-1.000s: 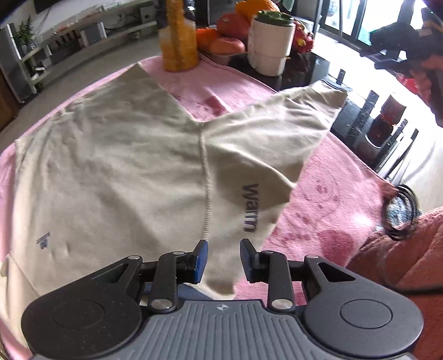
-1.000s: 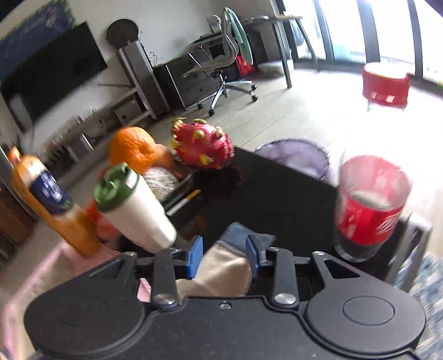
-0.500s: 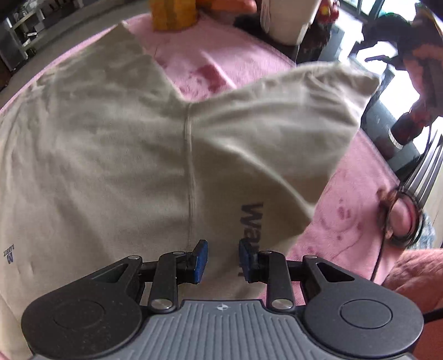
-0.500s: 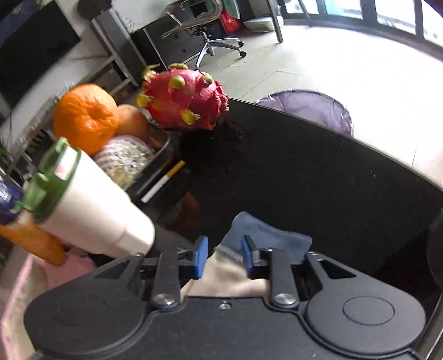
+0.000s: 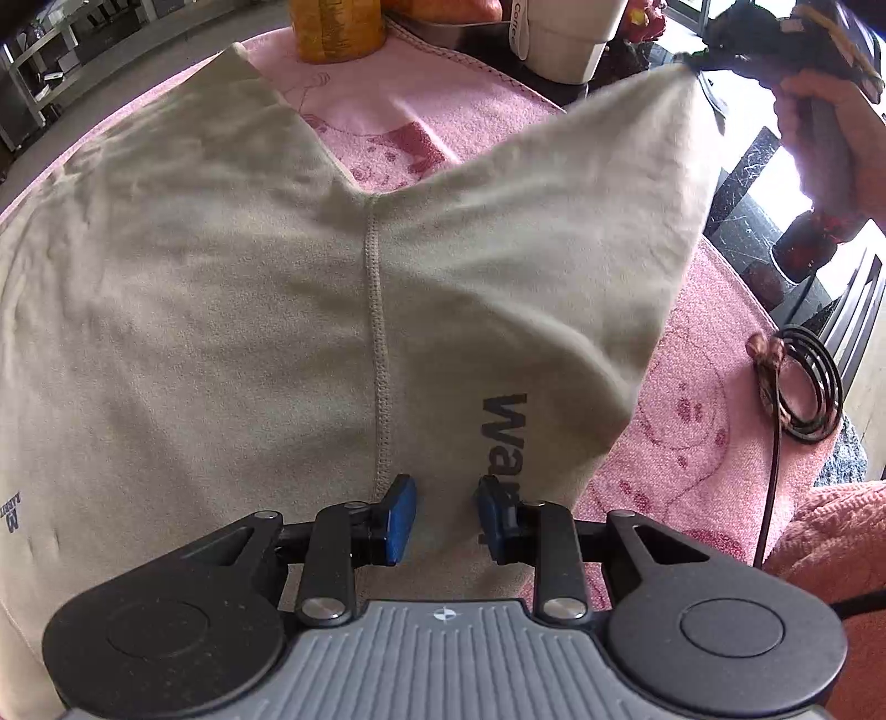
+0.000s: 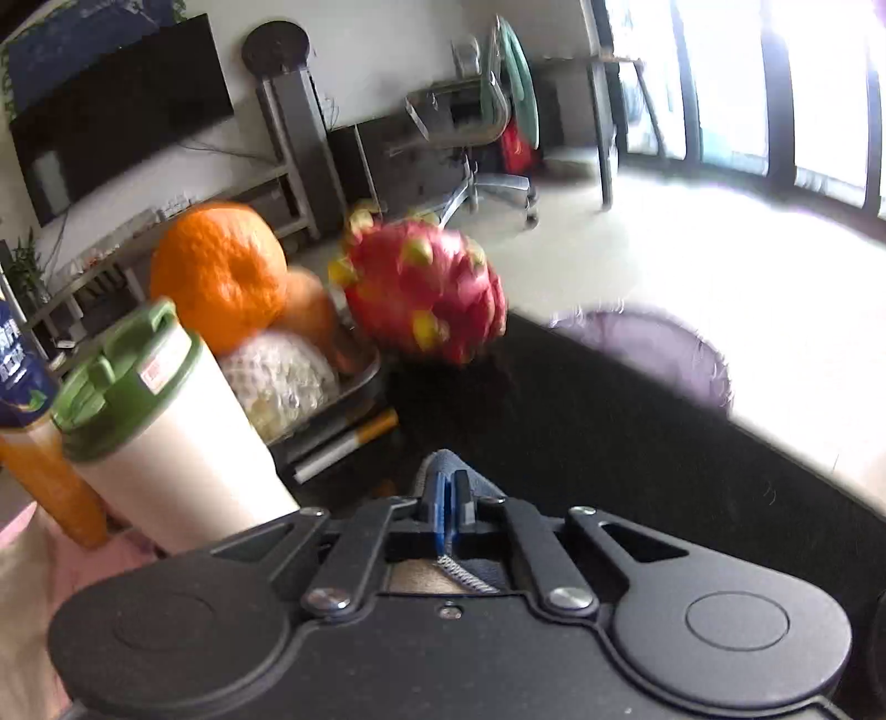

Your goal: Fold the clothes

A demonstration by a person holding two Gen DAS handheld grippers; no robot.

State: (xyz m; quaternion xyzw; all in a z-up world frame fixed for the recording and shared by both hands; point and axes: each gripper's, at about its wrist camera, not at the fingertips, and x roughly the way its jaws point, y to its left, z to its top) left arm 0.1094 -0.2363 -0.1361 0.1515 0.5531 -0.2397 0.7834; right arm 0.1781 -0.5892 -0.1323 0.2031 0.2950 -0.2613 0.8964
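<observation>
A beige pair of shorts (image 5: 232, 310) printed "warm" lies spread on a pink blanket (image 5: 692, 421). My left gripper (image 5: 446, 512) is open, its blue pads over the near waist edge by the centre seam, with cloth between them. My right gripper (image 6: 449, 501) is shut on the blue-edged cuff of the right leg (image 6: 443, 462). In the left wrist view that leg (image 5: 609, 183) is lifted off the blanket, and the right gripper (image 5: 797, 39) holds its far corner high at the upper right.
A white tumbler with a green lid (image 6: 166, 432), an orange bottle (image 6: 44, 476), a fruit tray with an orange (image 6: 219, 282) and a dragon fruit (image 6: 426, 288) stand on the black table (image 6: 609, 432). A coiled black cable (image 5: 803, 382) lies at the blanket's right edge.
My right gripper closed on the leg cuff and raised it, lifting the right leg off the blanket. My left gripper moved forward over the waist and stayed open.
</observation>
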